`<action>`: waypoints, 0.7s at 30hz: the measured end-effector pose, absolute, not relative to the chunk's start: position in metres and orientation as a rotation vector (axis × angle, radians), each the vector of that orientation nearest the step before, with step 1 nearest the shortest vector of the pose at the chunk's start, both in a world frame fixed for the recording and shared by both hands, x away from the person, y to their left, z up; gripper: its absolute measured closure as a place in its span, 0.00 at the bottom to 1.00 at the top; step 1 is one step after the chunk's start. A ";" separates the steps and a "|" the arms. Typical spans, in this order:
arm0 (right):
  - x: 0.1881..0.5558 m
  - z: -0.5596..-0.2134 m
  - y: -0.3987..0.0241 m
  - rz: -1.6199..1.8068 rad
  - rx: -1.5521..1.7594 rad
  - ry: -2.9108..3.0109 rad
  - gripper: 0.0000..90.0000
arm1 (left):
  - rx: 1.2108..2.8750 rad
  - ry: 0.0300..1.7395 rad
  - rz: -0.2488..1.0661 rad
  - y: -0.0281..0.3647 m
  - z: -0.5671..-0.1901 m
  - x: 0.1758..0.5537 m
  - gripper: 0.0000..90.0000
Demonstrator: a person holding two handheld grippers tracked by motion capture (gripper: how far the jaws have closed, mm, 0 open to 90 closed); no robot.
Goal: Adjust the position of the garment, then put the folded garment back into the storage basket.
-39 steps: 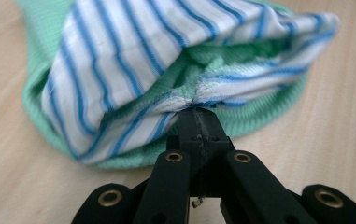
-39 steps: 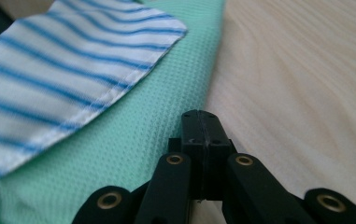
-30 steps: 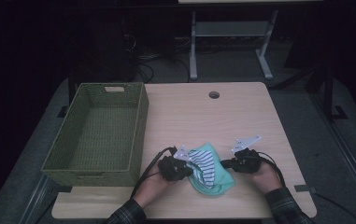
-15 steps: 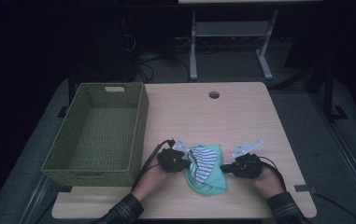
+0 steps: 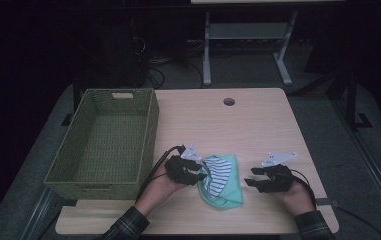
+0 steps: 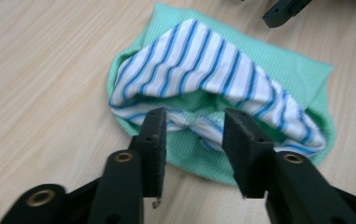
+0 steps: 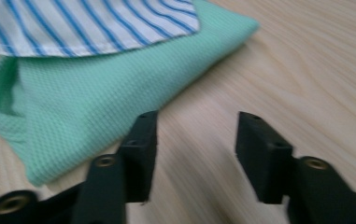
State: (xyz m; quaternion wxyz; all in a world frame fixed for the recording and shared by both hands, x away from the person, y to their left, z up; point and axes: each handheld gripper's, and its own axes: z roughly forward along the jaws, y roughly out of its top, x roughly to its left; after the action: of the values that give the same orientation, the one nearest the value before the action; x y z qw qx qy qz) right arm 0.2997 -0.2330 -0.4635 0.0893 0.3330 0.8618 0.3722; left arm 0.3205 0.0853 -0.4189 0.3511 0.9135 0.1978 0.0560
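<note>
1. The left gripper (image 6: 192, 133) is seen with its jaws parted, a bunched fold of striped fabric lying in the gap between them; whether the fold is touched by either jaw cannot be told. In the high view this gripper (image 5: 202, 175) is placed at the left edge of the cloth bundle.
2. The right gripper (image 7: 195, 140) is held wide apart with nothing between its jaws, only bare table (image 7: 306, 70) being seen in the gap. In the high view it (image 5: 250, 177) is set just beside the bundle's right edge, apart from it.
3. Compared with half a second ago, the right gripper has been drawn back from the cloth, which it was touching then; the left gripper has stayed at the bundle.
4. One green cloth (image 5: 228, 192) is counted, lying on the table's near middle, with one blue-and-white striped cloth (image 5: 217, 172) folded on top of it. The green cloth (image 7: 87, 98) is seen under the striped cloth (image 7: 82, 23) in the right gripper view as well.
5. One green woven basket (image 5: 148, 135) is counted, standing at the table's left, near the left gripper. Nothing is seen inside it.
6. Two grippers are counted, each held by one hand.
</note>
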 end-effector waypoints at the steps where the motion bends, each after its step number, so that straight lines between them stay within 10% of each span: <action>1: 0.299 -0.464 -0.236 1.100 1.004 2.553 0.42 | 2.370 0.506 0.141 0.085 -0.417 0.321 0.62; 9: 0.295 -0.474 -0.245 0.978 1.088 2.470 0.10 | 2.422 0.466 0.107 0.081 -0.411 0.334 0.49; 21: 0.294 -0.480 -0.252 1.014 1.095 2.442 0.09 | 2.511 0.380 0.039 0.064 -0.415 0.342 0.46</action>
State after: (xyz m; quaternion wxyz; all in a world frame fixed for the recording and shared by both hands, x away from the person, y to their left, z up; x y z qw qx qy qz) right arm 0.2942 -0.2521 -0.4804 0.1396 0.3789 0.8449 0.3510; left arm 0.3425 0.0642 -0.4150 0.2963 0.9442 0.1427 0.0145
